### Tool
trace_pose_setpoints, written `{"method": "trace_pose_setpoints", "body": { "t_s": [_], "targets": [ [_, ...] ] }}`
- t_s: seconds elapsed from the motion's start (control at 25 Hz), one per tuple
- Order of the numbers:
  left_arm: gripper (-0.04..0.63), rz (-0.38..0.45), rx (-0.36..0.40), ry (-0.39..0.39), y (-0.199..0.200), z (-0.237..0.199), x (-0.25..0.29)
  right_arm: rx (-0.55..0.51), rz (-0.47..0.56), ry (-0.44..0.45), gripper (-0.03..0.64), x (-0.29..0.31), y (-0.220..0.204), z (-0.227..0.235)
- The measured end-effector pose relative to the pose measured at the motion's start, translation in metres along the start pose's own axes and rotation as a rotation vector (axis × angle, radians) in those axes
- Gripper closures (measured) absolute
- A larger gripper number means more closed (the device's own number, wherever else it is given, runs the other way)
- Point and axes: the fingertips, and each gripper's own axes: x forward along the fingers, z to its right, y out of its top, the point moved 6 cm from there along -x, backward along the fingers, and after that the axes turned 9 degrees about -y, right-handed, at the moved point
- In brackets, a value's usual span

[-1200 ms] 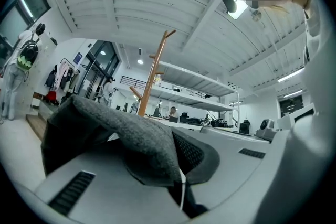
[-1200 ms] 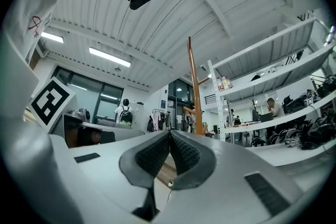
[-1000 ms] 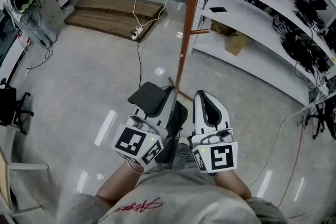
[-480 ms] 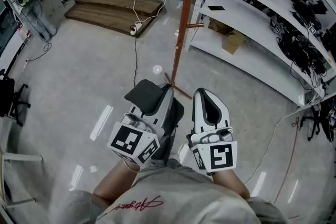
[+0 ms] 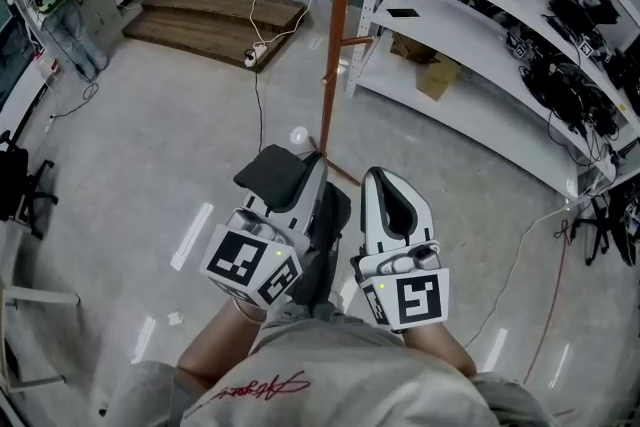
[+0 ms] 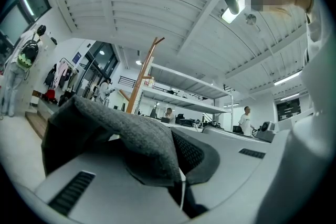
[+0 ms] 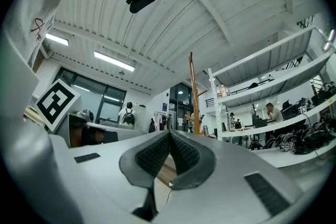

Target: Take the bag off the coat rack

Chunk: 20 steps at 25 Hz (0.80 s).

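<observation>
My left gripper (image 5: 316, 167) is shut on a dark grey felt bag (image 5: 275, 177). The fabric drapes over its left jaw and fills the left gripper view, bag (image 6: 126, 131). More of the bag hangs dark between the two grippers. My right gripper (image 5: 386, 179) is just to the right, its jaws closed together with nothing between them. The orange wooden coat rack (image 5: 335, 35) stands on the floor just ahead of both grippers, apart from the bag. Both gripper views show it too, coat rack (image 6: 140, 81) and coat rack (image 7: 193, 97).
White shelving (image 5: 480, 25) runs along the right with a cardboard box (image 5: 437, 75) beneath it. A low wooden platform (image 5: 215, 20) lies at the back left, and a cable (image 5: 258, 85) runs from it over the glossy floor. People stand in the background.
Both grippers and the bag have drawn back a little from the coat rack, whose pole now sits further left in the head view. Both grippers stay shut.
</observation>
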Motion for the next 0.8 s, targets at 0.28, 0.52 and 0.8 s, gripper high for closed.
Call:
{"method": "trace_pose_setpoints", "body": {
  "t_s": [0.28, 0.52, 0.8],
  "targets": [
    [0.578, -0.012, -0.002, -0.014, -0.004, 0.014, 0.004, -0.013, -0.008, 0.022, 0.600, -0.009, 0.002, 0.003],
    [0.578, -0.013, 0.002, -0.026, -0.004, 0.020, 0.008, -0.031, 0.012, 0.011, 0.600, -0.010, 0.005, 0.006],
    [0.578, -0.005, 0.013, -0.035, -0.002, 0.018, 0.010, -0.029, 0.019, -0.010, 0.600, -0.006, 0.003, 0.009]
  ]
}}
